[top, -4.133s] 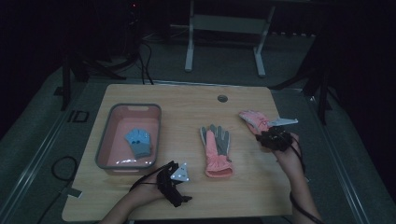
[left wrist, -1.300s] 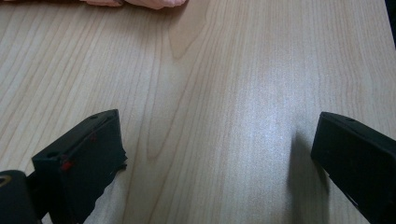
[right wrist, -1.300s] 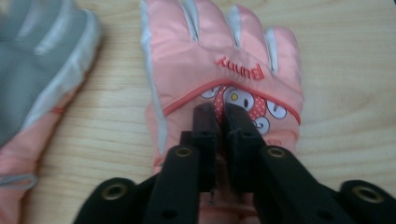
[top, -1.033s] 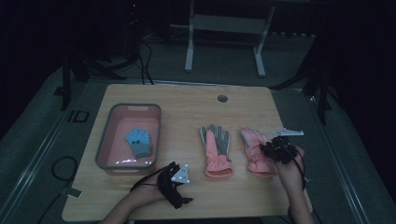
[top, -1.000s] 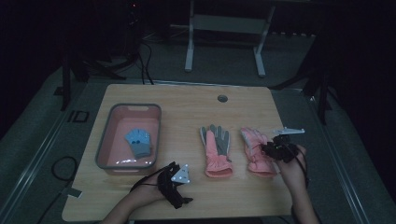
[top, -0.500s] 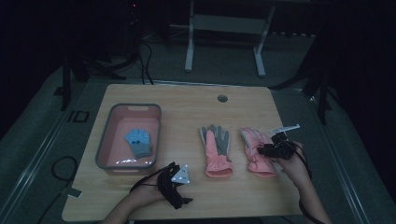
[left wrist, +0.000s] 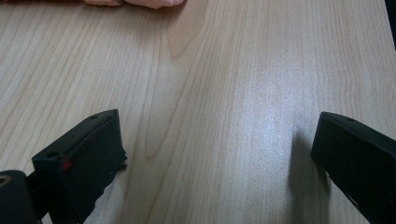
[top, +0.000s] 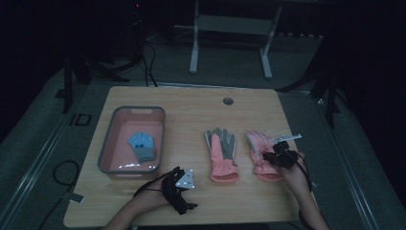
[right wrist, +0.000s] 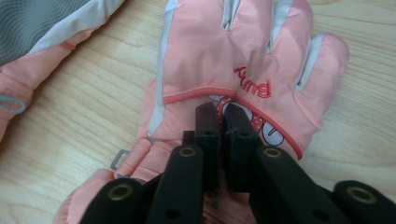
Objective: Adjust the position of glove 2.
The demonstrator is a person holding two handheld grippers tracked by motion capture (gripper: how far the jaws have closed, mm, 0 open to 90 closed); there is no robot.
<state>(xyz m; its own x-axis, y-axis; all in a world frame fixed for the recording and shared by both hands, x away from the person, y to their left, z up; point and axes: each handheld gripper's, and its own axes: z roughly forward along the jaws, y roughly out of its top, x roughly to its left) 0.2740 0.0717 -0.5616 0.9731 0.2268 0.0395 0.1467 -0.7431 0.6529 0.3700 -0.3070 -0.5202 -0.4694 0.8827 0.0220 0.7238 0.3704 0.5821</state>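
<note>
Two pink gloves lie side by side on the wooden table [top: 191,110]. One glove [top: 221,153] shows its grey palm. The other pink glove [top: 258,148] [right wrist: 219,51] lies back up, with red lettering. My right gripper [top: 266,156] [right wrist: 222,109] sits on that glove's back. Its jaws have just been closing and now stand together, pinching a thin fold of the fabric. The left gripper [top: 184,203] [left wrist: 215,154] rests open near the table's front edge, with bare wood between its jaws.
A pink tub with a grey rim [top: 107,158] stands at the left and holds a small blue glove [top: 142,145]. A round hole [top: 228,101] sits near the table's far edge. The grey-palmed glove [right wrist: 42,32] lies just left of the right gripper.
The right gripper has sunk a little onto the pink glove's back and its jaws have come together. The left gripper and the gloves have stayed put.
</note>
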